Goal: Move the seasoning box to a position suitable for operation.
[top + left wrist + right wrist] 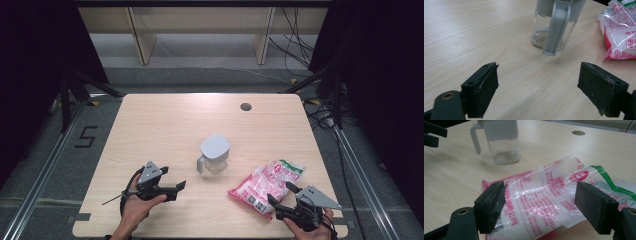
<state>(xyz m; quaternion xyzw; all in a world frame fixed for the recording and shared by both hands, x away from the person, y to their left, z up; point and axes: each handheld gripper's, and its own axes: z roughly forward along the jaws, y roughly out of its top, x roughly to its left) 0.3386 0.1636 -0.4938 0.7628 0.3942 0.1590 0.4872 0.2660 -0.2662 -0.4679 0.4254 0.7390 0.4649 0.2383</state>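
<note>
Left gripper (pixel 172 189) hovers wide open near the glass jar (pixel 214 154), facing its grey handle (pixel 556 27). Right gripper (pixel 282 195), also spread wide, sits at the pink bag (pixel 266 186) lying right of the jar.

So the table (pixel 165 125) had just one glass jar (pixel 214 154) with a grey lid and handle, one pink-and-white plastic bag (pixel 265 186), and one small round hole (pixel 245 106) near the far edge. Two grippers too, one left (pixel 179 189), one right (pixel 281 194).
</note>
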